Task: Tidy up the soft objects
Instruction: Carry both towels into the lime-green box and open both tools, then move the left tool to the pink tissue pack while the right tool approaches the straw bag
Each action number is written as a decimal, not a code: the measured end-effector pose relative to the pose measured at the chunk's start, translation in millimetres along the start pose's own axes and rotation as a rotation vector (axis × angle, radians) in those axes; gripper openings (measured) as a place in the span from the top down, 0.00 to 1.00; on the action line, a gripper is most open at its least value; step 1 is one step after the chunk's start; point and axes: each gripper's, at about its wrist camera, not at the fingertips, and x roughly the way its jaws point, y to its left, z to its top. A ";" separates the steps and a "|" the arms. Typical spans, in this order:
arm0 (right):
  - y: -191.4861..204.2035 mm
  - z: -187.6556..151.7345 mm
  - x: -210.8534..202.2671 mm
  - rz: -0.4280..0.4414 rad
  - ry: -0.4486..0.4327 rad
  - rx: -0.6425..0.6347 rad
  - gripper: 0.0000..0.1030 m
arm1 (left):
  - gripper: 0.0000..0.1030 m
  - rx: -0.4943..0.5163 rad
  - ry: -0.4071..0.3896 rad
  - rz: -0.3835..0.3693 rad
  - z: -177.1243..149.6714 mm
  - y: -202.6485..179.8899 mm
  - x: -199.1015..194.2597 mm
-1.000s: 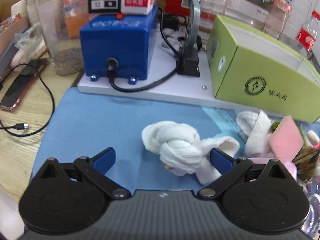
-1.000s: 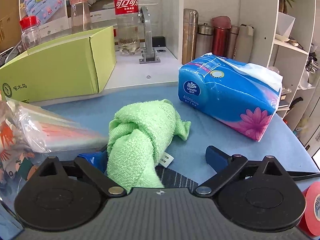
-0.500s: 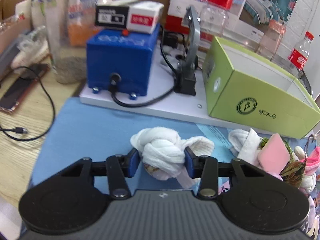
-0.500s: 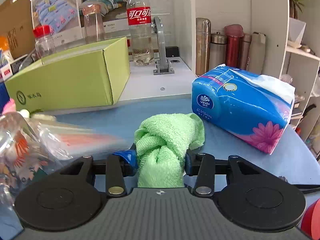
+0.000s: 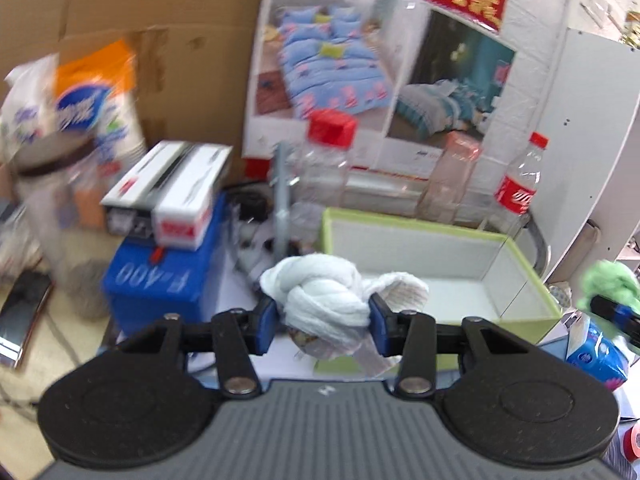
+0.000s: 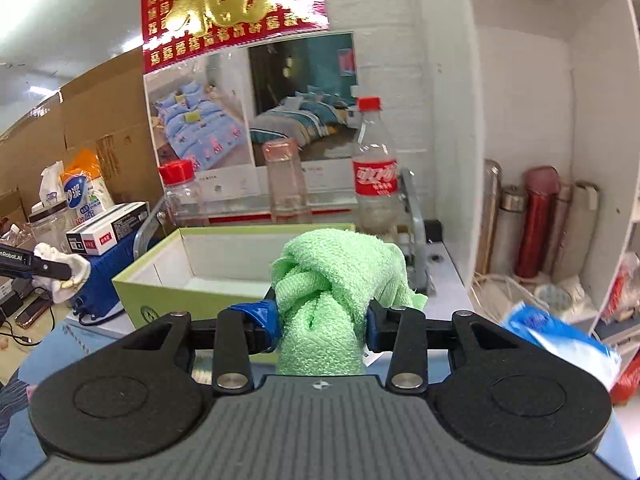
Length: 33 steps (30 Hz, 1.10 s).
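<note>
My left fingers (image 5: 276,322) clamp the white knotted towel (image 5: 324,300), right fingers (image 6: 262,316) the green knotted towel (image 6: 336,280). Both light, squashy; knots grip best. Green box (image 6: 240,256) at 12 o'clock.

The open green box (image 6: 168,276) is unobstructed above; 3 bottles (image 6: 374,184) line its far edge.

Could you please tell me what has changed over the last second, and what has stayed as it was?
Both grippers closed and lifted: the left gripper took the white knotted towel, the right gripper the green knotted towel, both off the blue mat. The green box stayed put and still looks empty.
</note>
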 end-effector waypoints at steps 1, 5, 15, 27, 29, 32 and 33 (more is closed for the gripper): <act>2.7 9.0 14.4 0.012 0.010 -0.015 0.77 | 0.57 0.010 0.000 -0.001 7.1 -6.5 7.0; 8.4 29.5 72.4 0.051 0.070 -0.032 0.76 | 0.56 0.047 0.017 -0.009 28.5 -29.0 44.5; 11.7 23.3 164.5 0.066 0.264 -0.006 0.67 | 0.35 0.089 0.086 0.046 34.8 -43.7 109.8; 9.6 21.7 119.3 0.046 0.164 0.014 0.51 | 0.32 0.143 0.078 0.068 12.2 -40.1 71.7; 9.1 17.2 99.0 0.043 0.150 0.019 0.50 | 0.31 0.142 0.076 0.068 0.5 -34.9 53.5; 9.5 1.9 59.1 0.023 0.122 0.043 0.47 | 0.29 0.128 0.084 0.057 -22.5 -24.4 28.2; 8.8 -5.7 43.7 0.016 0.110 0.062 0.46 | 0.29 0.115 0.092 0.056 -30.0 -20.0 21.5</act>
